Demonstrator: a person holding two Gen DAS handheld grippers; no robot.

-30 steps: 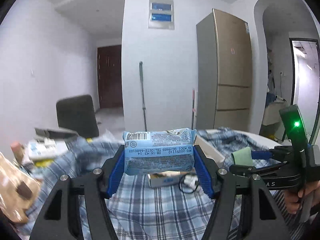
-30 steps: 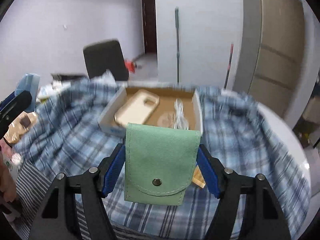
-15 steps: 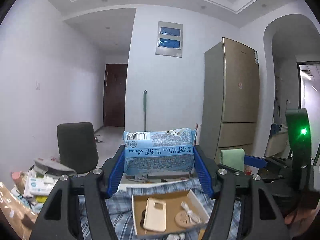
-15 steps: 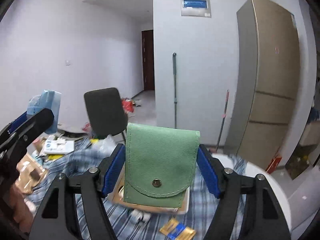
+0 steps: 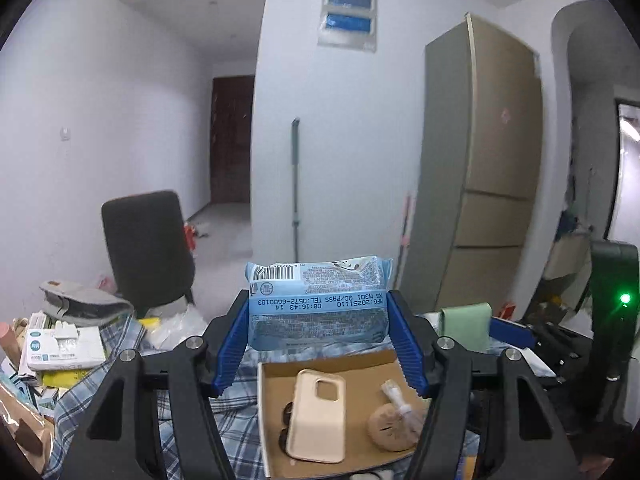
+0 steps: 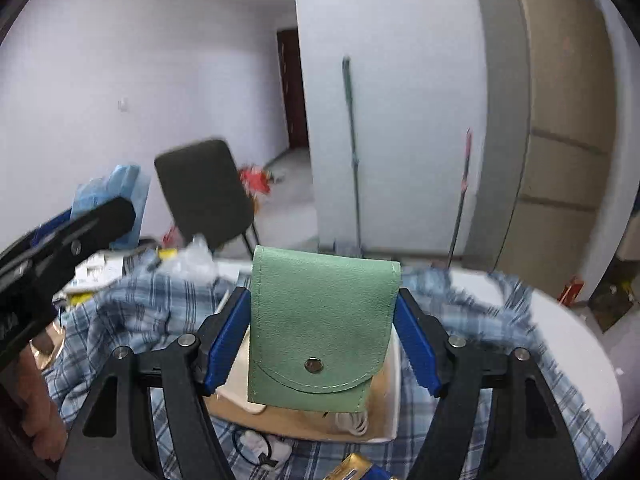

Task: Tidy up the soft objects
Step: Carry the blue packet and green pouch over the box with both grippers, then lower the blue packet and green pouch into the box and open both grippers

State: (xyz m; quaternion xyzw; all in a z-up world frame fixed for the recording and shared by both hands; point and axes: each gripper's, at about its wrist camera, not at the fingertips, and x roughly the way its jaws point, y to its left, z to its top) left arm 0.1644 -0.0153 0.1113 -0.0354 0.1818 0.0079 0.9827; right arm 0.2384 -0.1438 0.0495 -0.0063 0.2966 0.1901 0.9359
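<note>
Left tongs [image 5: 318,334] held level above the worktop, clenched on 1 blue wipes pack [image 5: 318,304], wedged crosswise between both blue pads. Right tongs [image 6: 322,340] likewise aloft, gripping 1 green snap pouch [image 6: 322,324] upright between the pads, flap hanging low. Below and just beyond: 1 cardboard tray [image 5: 267,408] on the plaid cloth [image 6: 132,304], holding 1 beige phone case [image 5: 318,416] and 1 coiled cable [image 5: 394,426]. Farther off: 1 dark chair [image 5: 148,246], 1 fridge [image 5: 486,168].
</note>
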